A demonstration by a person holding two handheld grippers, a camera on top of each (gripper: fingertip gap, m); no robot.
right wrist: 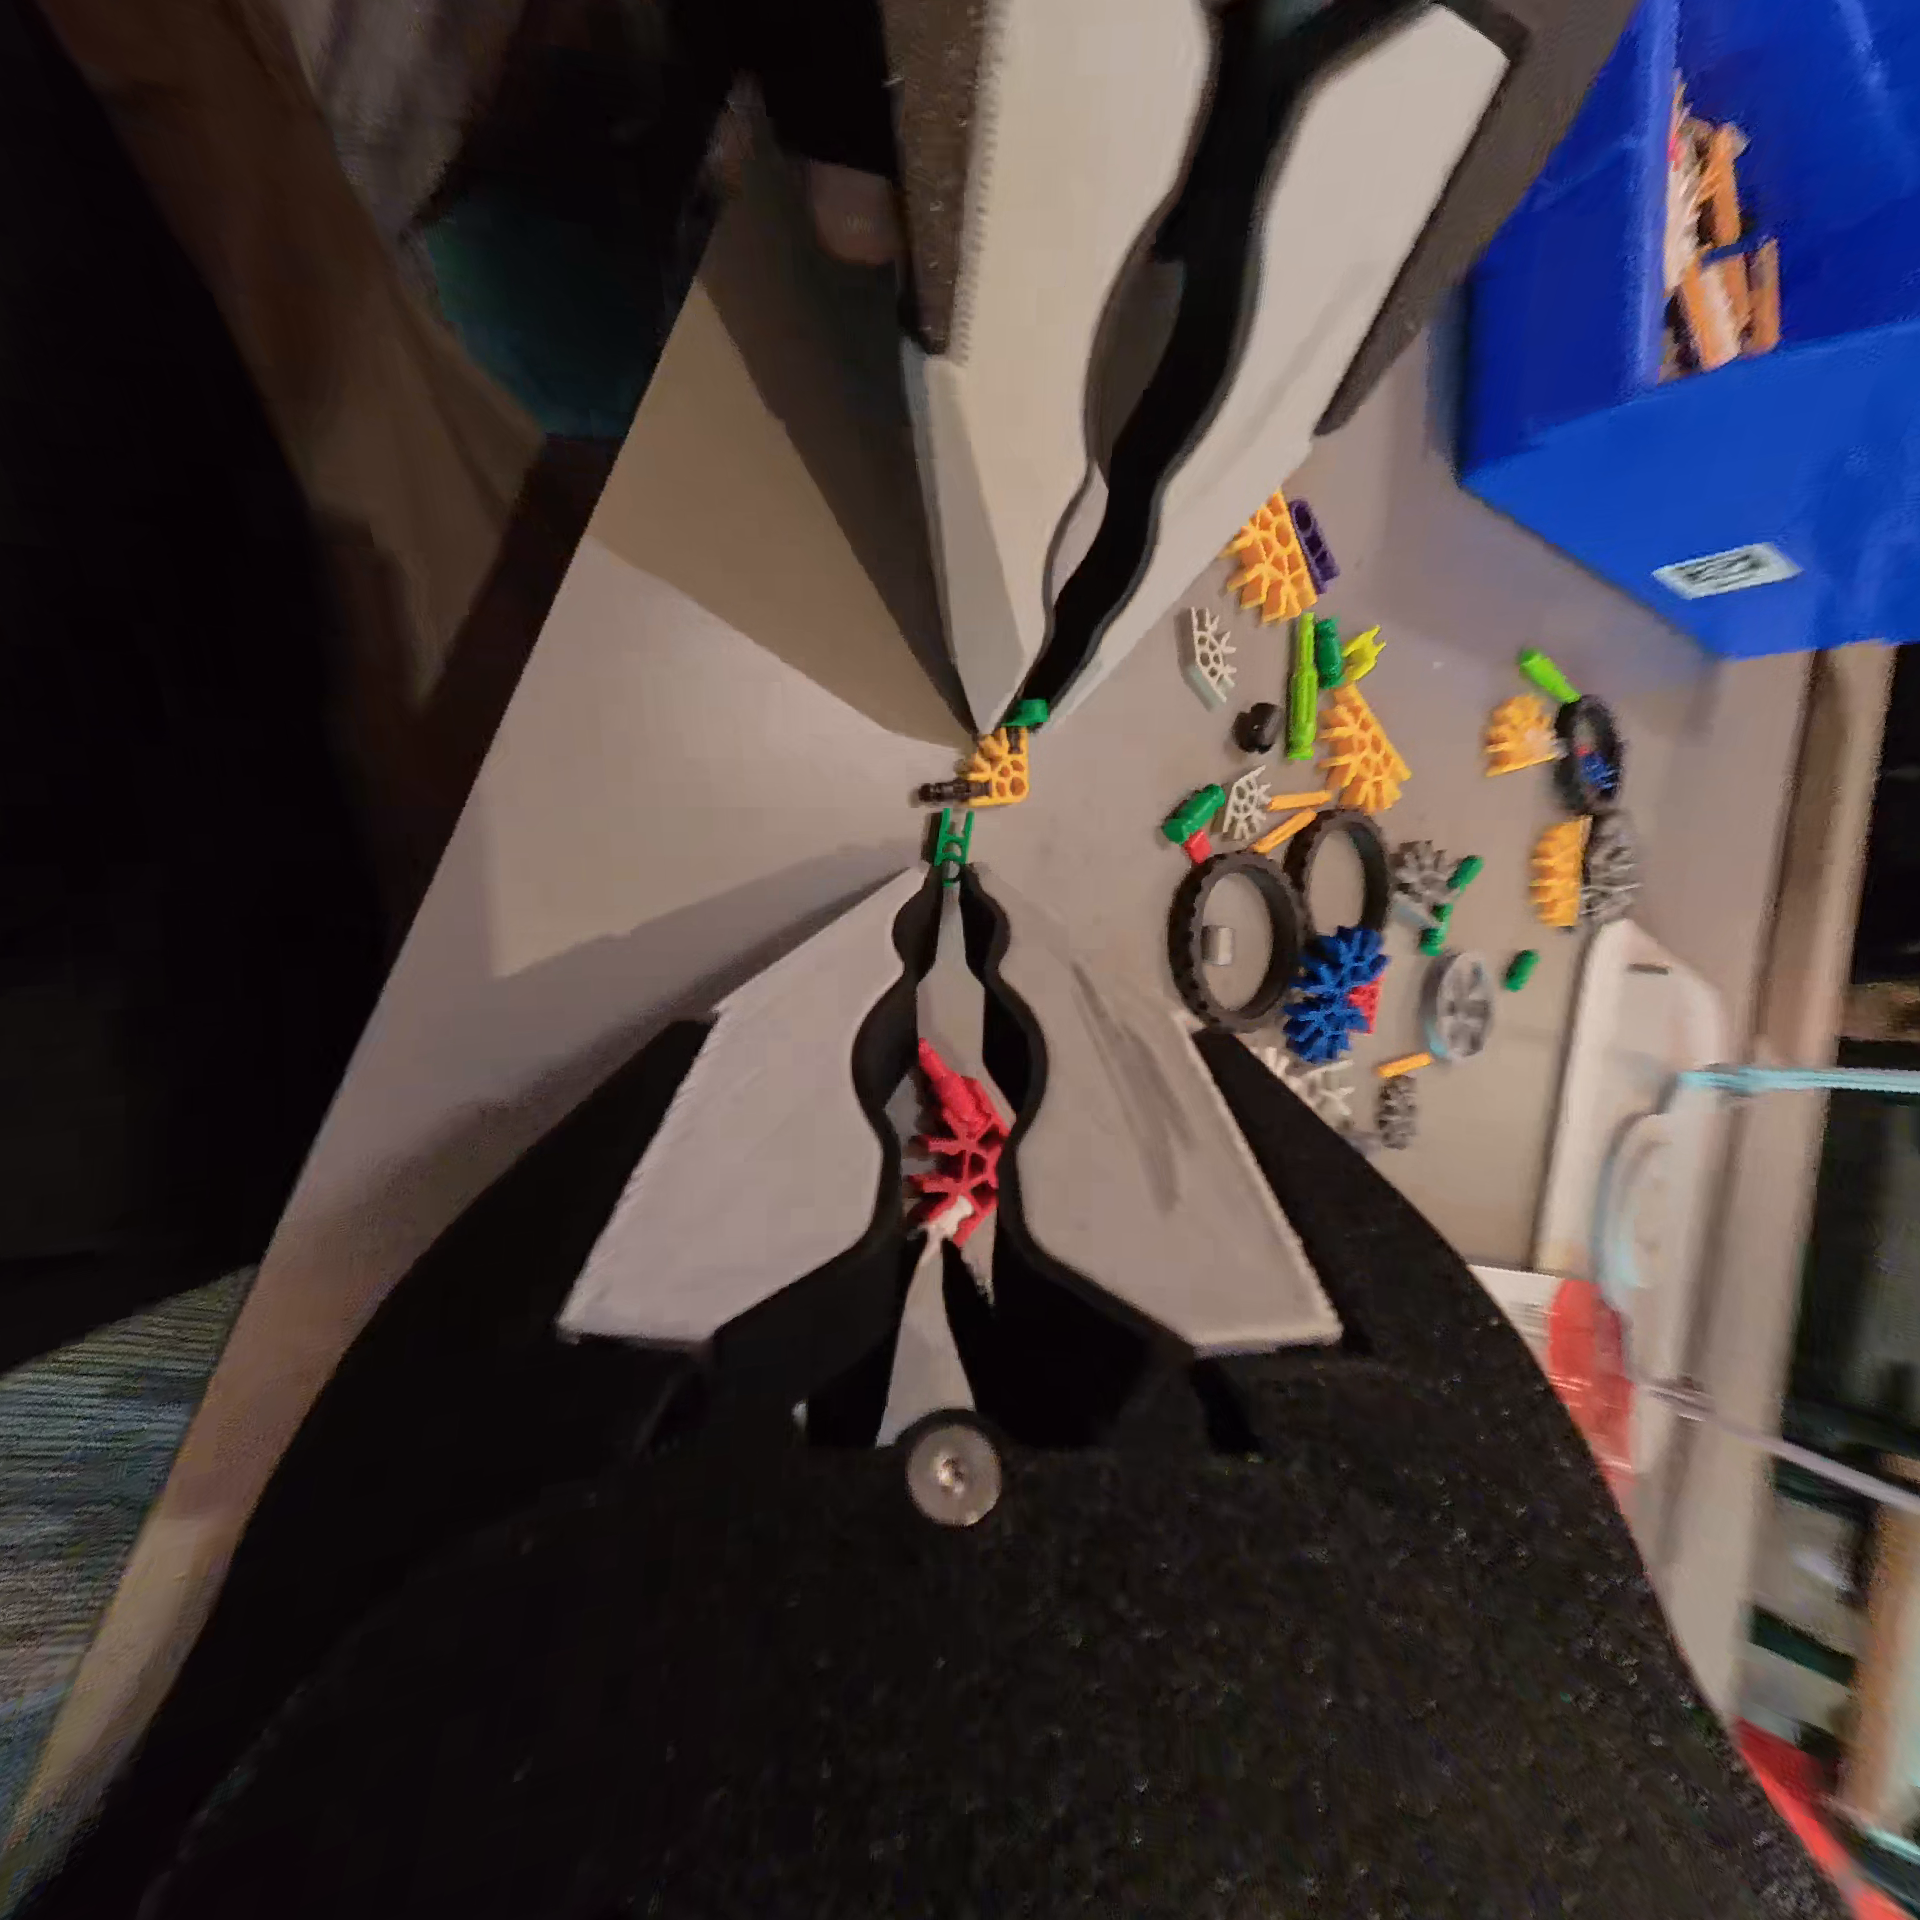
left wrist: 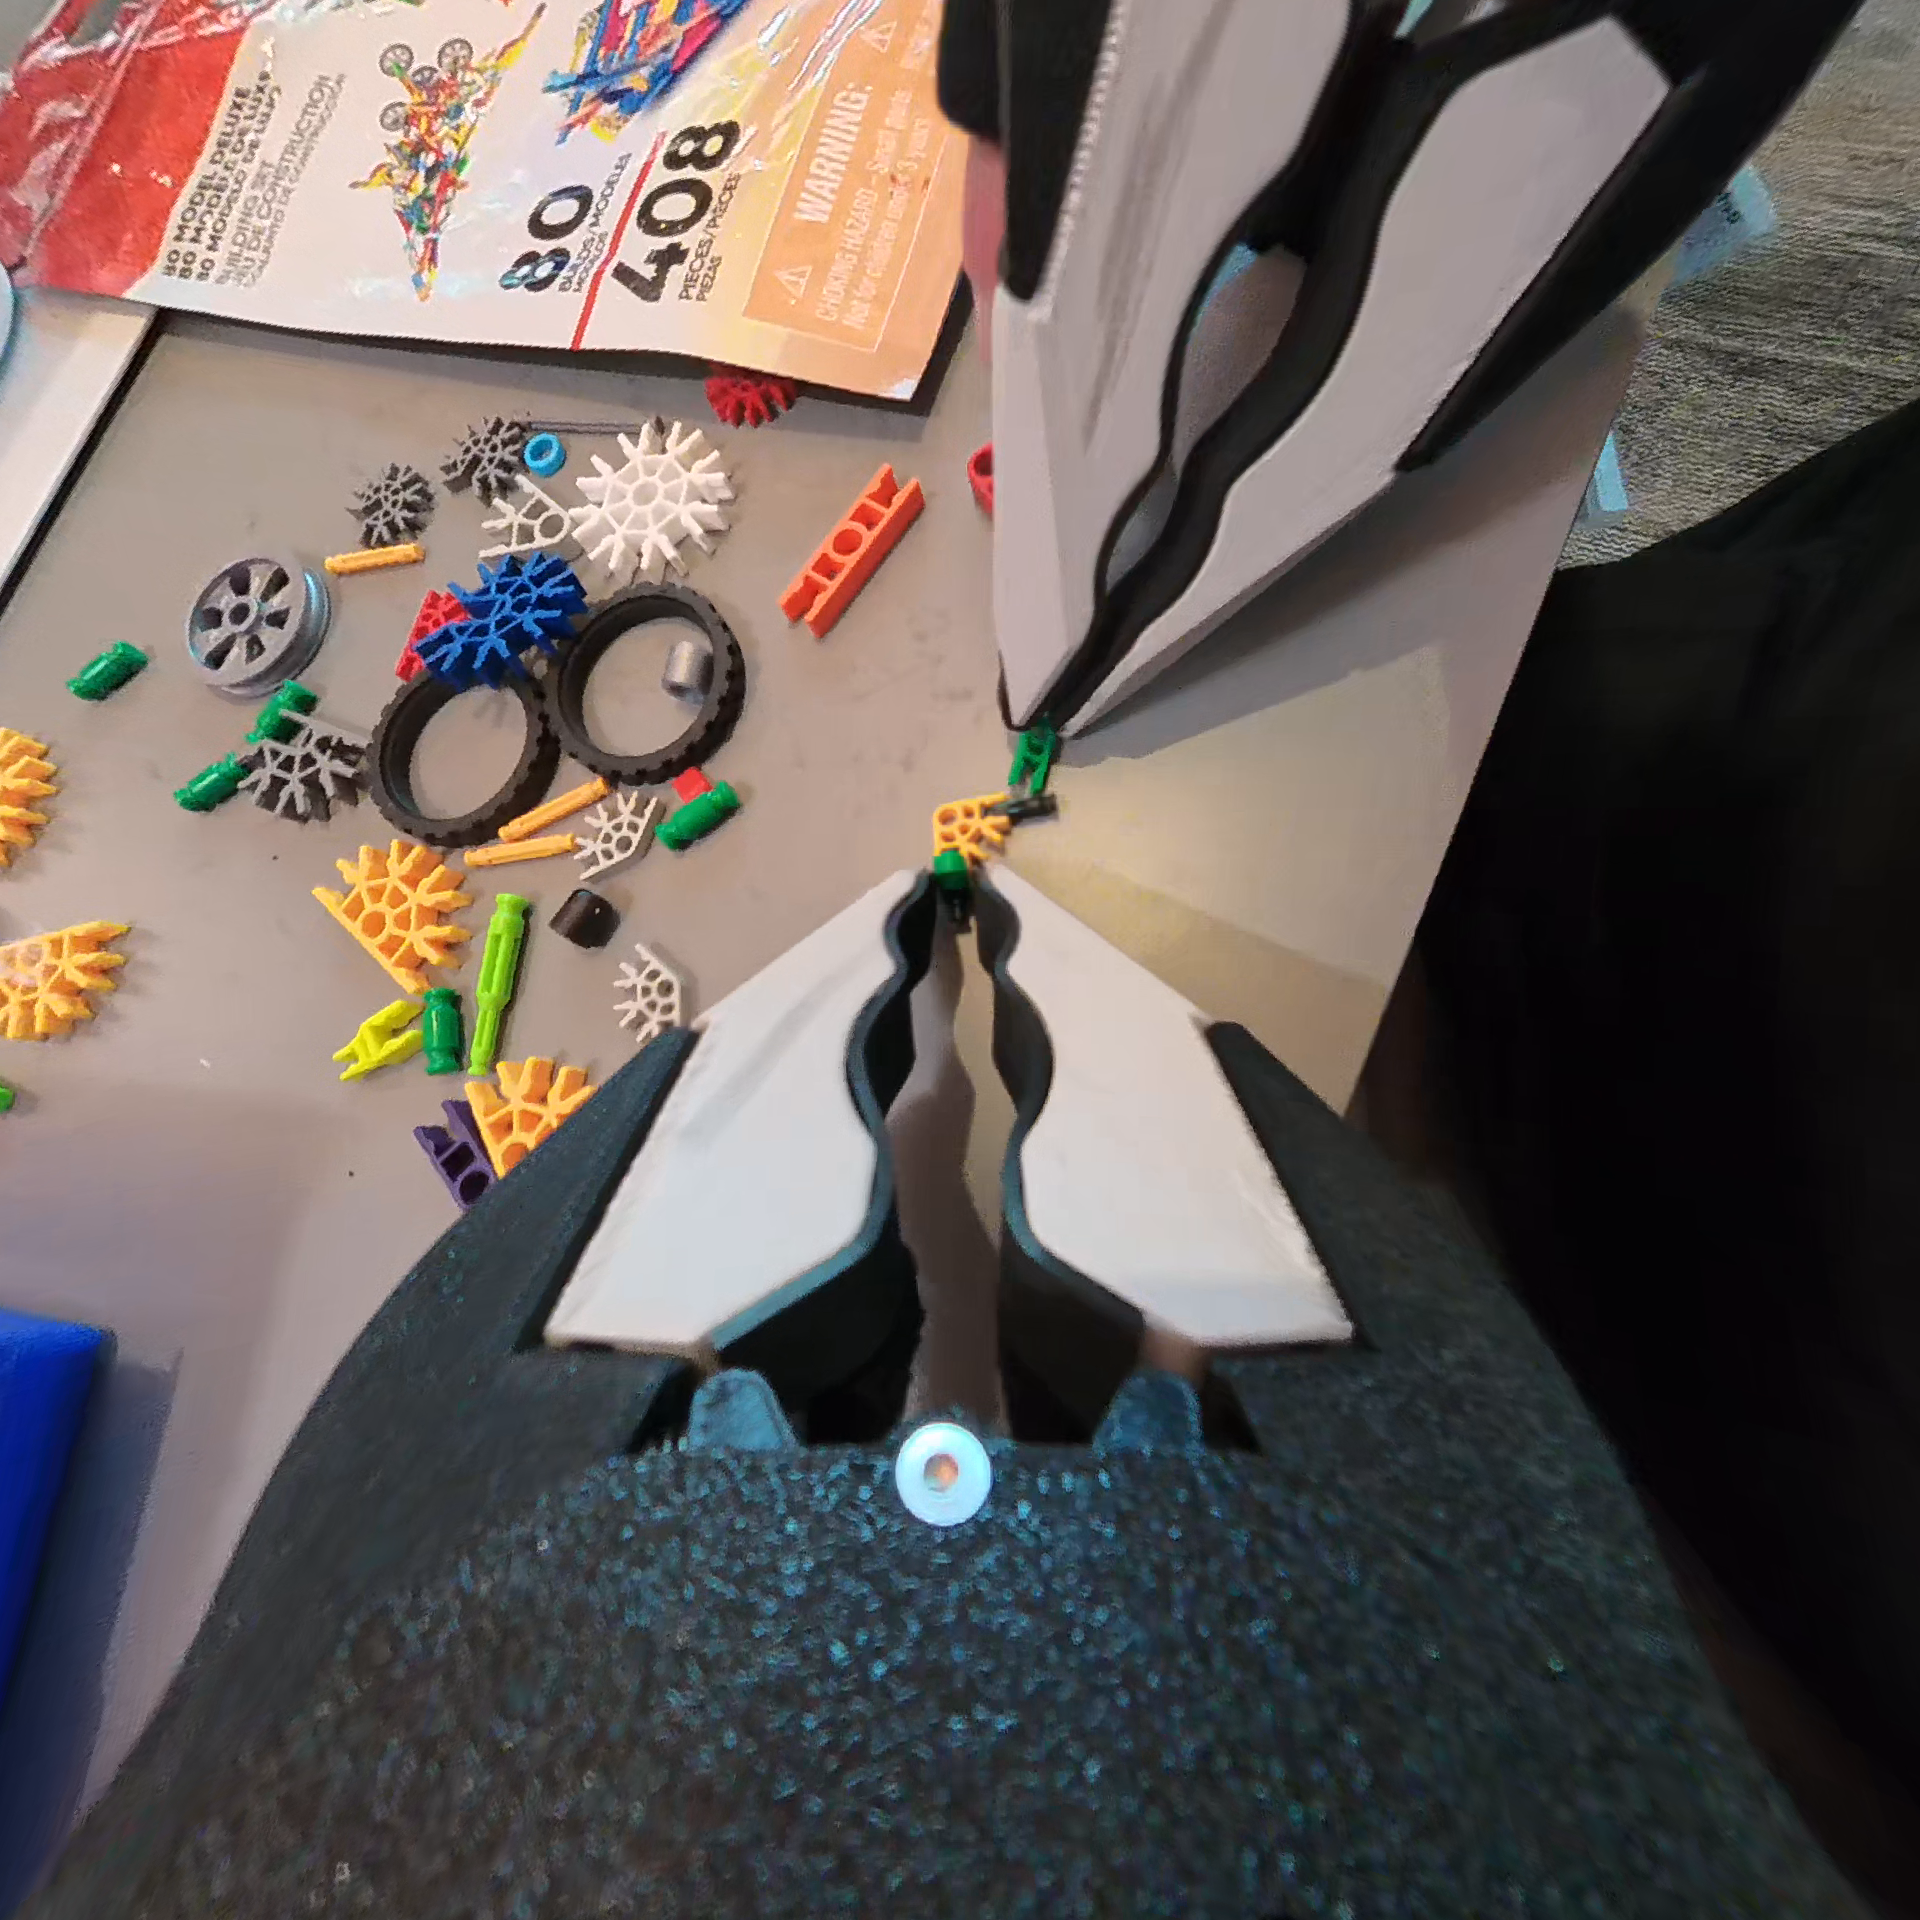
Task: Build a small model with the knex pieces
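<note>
Right wrist view, red connector (right wrist: 956, 1148) between fingers

Bare bench (left wrist: 1226, 790) lies open around the two meeting tongs. Scattered toy pieces (left wrist: 468, 727) crowd one side, beside a blue bin (right wrist: 1714, 416).

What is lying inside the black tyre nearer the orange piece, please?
A small grey cylinder lies inside that tyre, on bare table. Nothing else shows within the ring; whatever the tyre's own rubber covers stays hidden.
</note>
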